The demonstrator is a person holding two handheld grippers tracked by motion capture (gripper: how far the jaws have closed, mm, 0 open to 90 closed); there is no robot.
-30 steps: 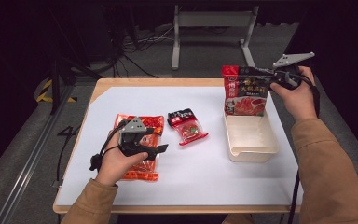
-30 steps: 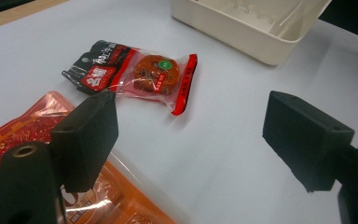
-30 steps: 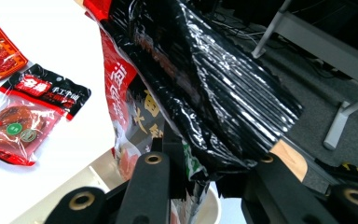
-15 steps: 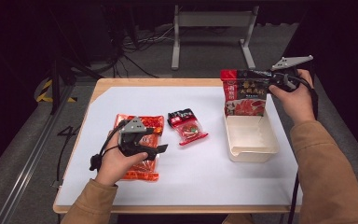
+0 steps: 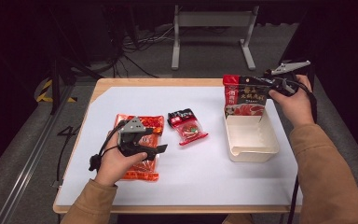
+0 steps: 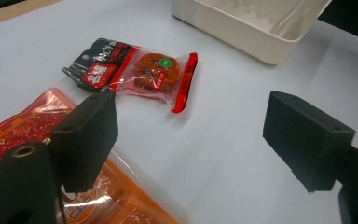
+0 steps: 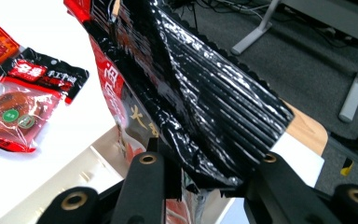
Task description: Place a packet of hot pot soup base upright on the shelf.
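Your right claw (image 5: 265,84) is clamped on the top edge of a black-and-red hotpot pouch (image 5: 244,95), whose crinkled black seal fills the space between the jaws in the right gripper view (image 7: 200,121). The pouch hangs upright from that grip, and its lower end dips into the far end of the cream tray (image 5: 251,140) directly beneath the claw. Your left claw (image 5: 156,148) stands apart with nothing between its jaws, hovering low over the near-right corner of a flat orange packet (image 5: 137,123) that lies on the white counter (image 5: 205,177). Just beyond this claw, toward the tray, lies a small red-and-black snack packet (image 6: 135,70), apart from both the orange packet and the tray (image 6: 242,28).
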